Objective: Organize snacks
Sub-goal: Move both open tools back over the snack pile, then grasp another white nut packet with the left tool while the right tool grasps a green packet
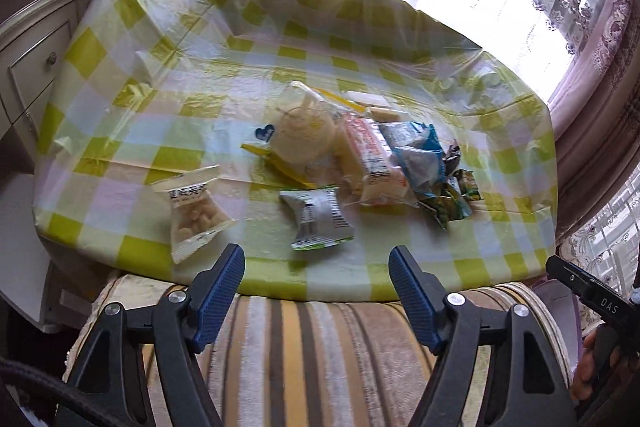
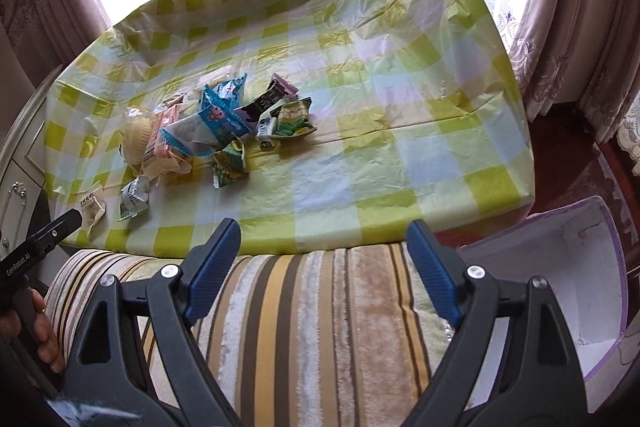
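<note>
Two grippers hover with jaws spread wide and grasping nothing, held back over a striped cushion (image 1: 304,351) at the near edge of a table covered by a green-checked cloth (image 1: 120,39). Left wrist view, left to right: a clear packet of pale pieces (image 1: 192,213) lies alone at lower left; a grey-and-green sachet (image 1: 320,223) sits at centre, directly ahead of the left gripper (image 1: 316,263); behind it a round pale bun in clear wrap (image 1: 302,135), a long orange-printed pack (image 1: 370,155), a blue-and-white packet (image 1: 416,155) and small green sachets (image 1: 452,203) overlap in one heap at centre right. Right wrist view, left to right: the same heap of snacks (image 2: 208,127) occupies the left half of the frame, a dark bar wrapper (image 2: 270,99) at its far edge; the right gripper (image 2: 324,239) points at bare cloth at centre; a white box with a lilac rim (image 2: 560,287) stands open at lower right, beside the cushion and below table level. The box probably serves as the receptacle, which would explain its placement within the right gripper's reach. Sorting appears not yet begun: every packet lies on the cloth.
</note>
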Action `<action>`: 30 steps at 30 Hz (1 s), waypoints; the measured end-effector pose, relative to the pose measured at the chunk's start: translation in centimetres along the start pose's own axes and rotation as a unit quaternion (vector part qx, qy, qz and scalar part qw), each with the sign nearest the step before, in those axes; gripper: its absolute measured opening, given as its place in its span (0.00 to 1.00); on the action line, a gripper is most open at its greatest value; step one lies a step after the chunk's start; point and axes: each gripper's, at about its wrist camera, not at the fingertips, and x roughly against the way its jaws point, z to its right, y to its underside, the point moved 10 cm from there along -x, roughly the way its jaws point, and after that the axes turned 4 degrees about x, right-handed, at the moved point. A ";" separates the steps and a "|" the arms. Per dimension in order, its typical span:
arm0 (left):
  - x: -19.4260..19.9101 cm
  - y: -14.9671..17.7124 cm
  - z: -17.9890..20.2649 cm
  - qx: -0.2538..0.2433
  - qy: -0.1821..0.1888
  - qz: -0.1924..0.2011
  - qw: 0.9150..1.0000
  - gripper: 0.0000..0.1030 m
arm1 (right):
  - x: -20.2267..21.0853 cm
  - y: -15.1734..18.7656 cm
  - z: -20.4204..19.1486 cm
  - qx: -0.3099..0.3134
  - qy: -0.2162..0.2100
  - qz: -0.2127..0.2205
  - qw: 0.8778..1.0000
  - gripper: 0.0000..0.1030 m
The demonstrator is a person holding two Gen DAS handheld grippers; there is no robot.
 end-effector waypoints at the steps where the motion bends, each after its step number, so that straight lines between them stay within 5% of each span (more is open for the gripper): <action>1: -0.1 -0.1 -0.9 0.010 -0.003 -0.001 1.000 0.70 | -0.4 0.0 -0.4 0.002 -0.002 -0.004 1.000 0.84; 16: -4.7 -1.6 -8.9 0.114 -0.066 -0.048 0.990 0.65 | -6.2 -2.0 -5.7 0.055 -0.009 -0.033 0.998 0.83; 27: -7.9 -3.0 -10.2 0.111 -0.102 -0.063 0.986 0.65 | -9.7 -3.7 -7.3 0.085 0.000 -0.053 0.995 0.83; 30: -8.7 -2.8 -10.0 0.101 -0.107 -0.075 0.986 0.54 | -10.7 -4.1 -7.9 0.101 0.008 -0.058 0.993 0.83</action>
